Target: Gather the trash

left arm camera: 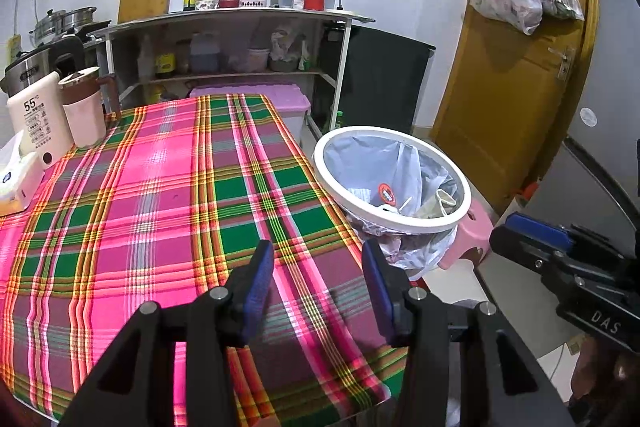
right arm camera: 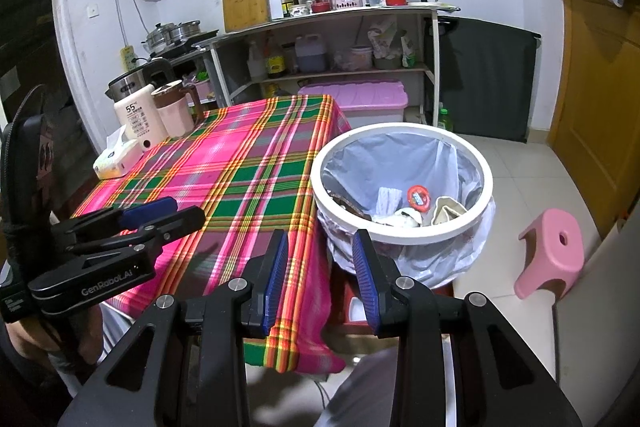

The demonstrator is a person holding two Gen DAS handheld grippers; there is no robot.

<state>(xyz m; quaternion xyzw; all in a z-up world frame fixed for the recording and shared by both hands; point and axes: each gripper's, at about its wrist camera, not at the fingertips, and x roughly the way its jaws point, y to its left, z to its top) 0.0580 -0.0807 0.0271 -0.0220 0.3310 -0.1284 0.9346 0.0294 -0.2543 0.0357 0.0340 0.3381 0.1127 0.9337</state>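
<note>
A white-rimmed trash bin (left arm camera: 320, 157) (right arm camera: 420, 234) lined with a clear bag stands off the right edge of the plaid-covered table (left arm camera: 160, 187) (right arm camera: 240, 167). Inside the bin lie crumpled paper, wrappers and a red round lid (left arm camera: 386, 191) (right arm camera: 418, 195). My left gripper (left arm camera: 318, 261) (right arm camera: 188, 211) hovers open over the table's near right part, with nothing between its blue pads. My right gripper (right arm camera: 320, 243) (left arm camera: 502, 231) is open too and holds nothing; it hangs above the table's near corner, just in front of the bin. No loose trash shows on the cloth.
A white kettle (left arm camera: 34, 119), a pink mug (left arm camera: 82, 111) and a tissue box (left arm camera: 16, 171) stand at the table's far left. A pink stool (right arm camera: 554, 251) sits on the floor right of the bin. Shelves (right arm camera: 332, 27), a pink storage box (right arm camera: 360, 97) and a wooden door (left arm camera: 516, 75) lie beyond.
</note>
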